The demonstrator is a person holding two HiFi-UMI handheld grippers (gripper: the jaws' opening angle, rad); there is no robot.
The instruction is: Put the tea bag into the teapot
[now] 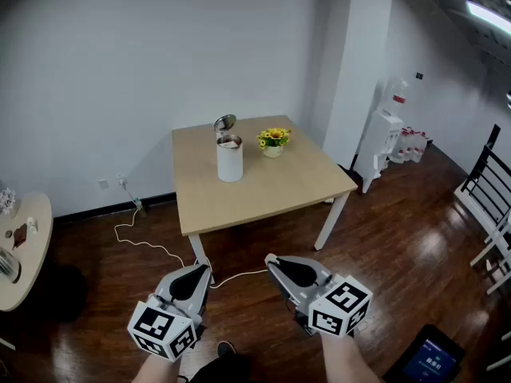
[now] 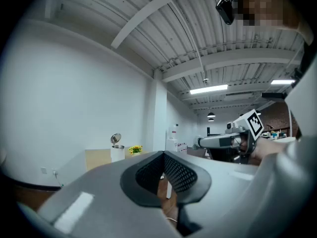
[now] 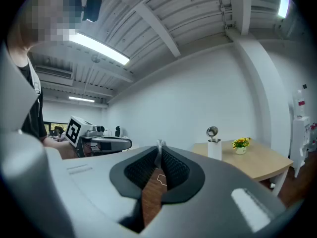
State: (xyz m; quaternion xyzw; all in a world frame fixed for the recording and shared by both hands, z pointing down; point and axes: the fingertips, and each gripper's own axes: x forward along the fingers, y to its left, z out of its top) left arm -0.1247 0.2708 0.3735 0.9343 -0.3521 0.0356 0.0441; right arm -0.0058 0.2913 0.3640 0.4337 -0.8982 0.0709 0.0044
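Far from the white cylindrical open-lidded teapot (image 1: 229, 159), the grey right gripper (image 1: 271, 258) pinches a thin pale tea bag (image 3: 159, 145), the grey left gripper (image 1: 209, 268) closed empty; best release squarely above the teapot's mouth.

White teapot (image 1: 230, 159), yellow flowers (image 1: 275, 136) — tan table (image 1: 271, 188)

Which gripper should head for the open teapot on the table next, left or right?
Right. The right gripper is shut on a small pale scrap, probably the tea bag; the left gripper is shut on nothing. The teapot, lid up, stands about equally far from both.
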